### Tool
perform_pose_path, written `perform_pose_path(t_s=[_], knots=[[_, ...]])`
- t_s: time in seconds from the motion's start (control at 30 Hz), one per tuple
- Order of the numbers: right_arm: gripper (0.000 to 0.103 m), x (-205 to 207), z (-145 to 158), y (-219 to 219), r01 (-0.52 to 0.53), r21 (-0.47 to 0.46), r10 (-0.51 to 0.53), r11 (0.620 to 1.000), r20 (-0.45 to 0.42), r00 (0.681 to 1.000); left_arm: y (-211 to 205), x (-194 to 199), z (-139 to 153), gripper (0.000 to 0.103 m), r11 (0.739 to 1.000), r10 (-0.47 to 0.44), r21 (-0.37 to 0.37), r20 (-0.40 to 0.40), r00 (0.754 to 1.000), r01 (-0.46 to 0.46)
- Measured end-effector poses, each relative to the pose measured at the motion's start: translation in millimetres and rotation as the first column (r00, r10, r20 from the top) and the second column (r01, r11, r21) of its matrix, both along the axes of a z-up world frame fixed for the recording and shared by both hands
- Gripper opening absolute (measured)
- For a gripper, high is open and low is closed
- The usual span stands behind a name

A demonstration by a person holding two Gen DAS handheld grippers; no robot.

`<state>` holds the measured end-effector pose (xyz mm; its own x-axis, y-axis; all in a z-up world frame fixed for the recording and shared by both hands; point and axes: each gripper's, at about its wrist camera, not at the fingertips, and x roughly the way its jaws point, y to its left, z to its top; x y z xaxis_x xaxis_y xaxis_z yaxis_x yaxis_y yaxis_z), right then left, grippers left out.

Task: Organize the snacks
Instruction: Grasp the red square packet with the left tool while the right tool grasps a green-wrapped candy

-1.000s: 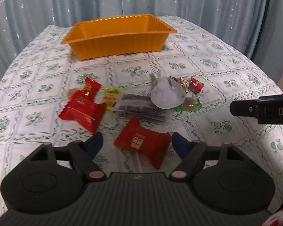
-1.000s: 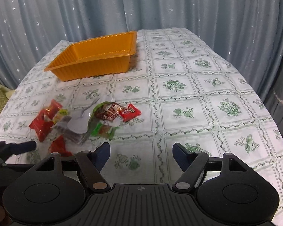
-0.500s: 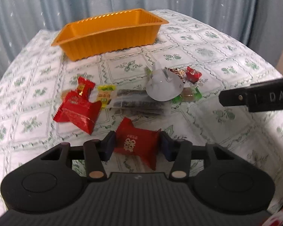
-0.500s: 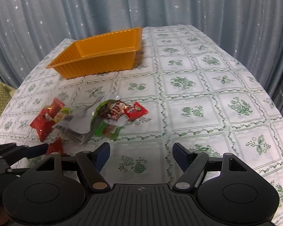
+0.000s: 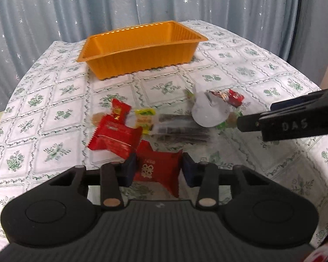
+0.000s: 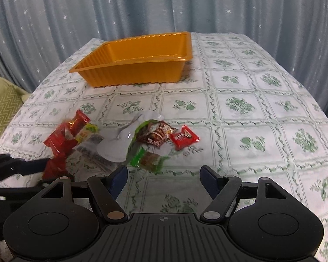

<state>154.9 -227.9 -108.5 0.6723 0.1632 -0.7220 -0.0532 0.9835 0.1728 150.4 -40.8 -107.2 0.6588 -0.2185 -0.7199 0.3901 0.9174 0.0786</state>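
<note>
Now the left gripper (image 5: 157, 168) is seen closing on a flat red foil snack packet (image 5: 157, 170), flanked wide a second ago. Right gripper (image 6: 164, 181) is held wide and empty. Ribbed orange plastic tray (image 5: 142, 63) is judged the packet's destination.

The left hand-held gripper (image 5: 157, 168) is angled downward, its jaws closing, with a red packet (image 5: 158, 170) pinched between them. The right hand-held gripper (image 6: 164, 180) is held open, nothing between its fingers.

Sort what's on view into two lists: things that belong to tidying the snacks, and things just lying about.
Belongs to the job:
- orange tray
- red packet between the closing jaws of the left gripper
- snack pile
- right gripper, open

Just lying about:
- tablecloth
- curtain
- green cushion
</note>
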Motion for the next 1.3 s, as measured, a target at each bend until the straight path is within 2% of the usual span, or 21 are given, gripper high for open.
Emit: perform_pose_path(t_s=[0.07, 0.2, 0.43, 0.5, 0.7, 0.97, 1.3], knots=[[0.073, 5.5, -2.9, 4.4, -0.019, -0.018, 0.019, 1.000, -0.001, 1.000, 4.4, 1.8, 2.5, 0.040, 1.000, 0.009, -0.005, 0.006, 1.000, -0.009], [0.059, 17.6, -12.0, 10.4, -0.054, -0.062, 0.053, 0.997, -0.012, 0.999, 10.6, 4.7, 3.2, 0.040, 1.000, 0.020, -0.022, 0.000, 1.000, -0.020], [0.057, 28.4, -23.1, 26.8, -0.155, -0.153, 0.156, 0.976, -0.003, 0.988, 14.4, 7.3, 2.3, 0.039, 0.998, 0.025, -0.055, -0.009, 1.000, -0.025], [0.047, 29.6, -23.8, 30.3, -0.179, -0.170, 0.182, 0.969, 0.006, 0.983, 15.0, 8.0, 1.9, 0.039, 0.998, 0.027, -0.061, -0.012, 1.000, -0.028], [0.036, 27.8, -22.8, 36.3, -0.206, -0.199, 0.212, 0.958, 0.010, 0.977, 15.1, 6.9, 1.1, 0.039, 0.998, 0.024, -0.063, -0.017, 1.000, -0.025], [0.035, 14.5, -13.2, 30.2, -0.167, -0.178, 0.169, 0.970, -0.008, 0.986, 13.2, 2.9, 10.4, 0.039, 0.997, 0.033, -0.070, -0.019, 0.999, -0.035], [0.035, -0.3, 28.3, 9.9, -0.081, -0.103, 0.084, 0.991, 0.027, 0.996, 15.2, 10.3, 46.1, 0.039, 0.991, 0.080, -0.104, -0.018, 0.997, -0.081]])
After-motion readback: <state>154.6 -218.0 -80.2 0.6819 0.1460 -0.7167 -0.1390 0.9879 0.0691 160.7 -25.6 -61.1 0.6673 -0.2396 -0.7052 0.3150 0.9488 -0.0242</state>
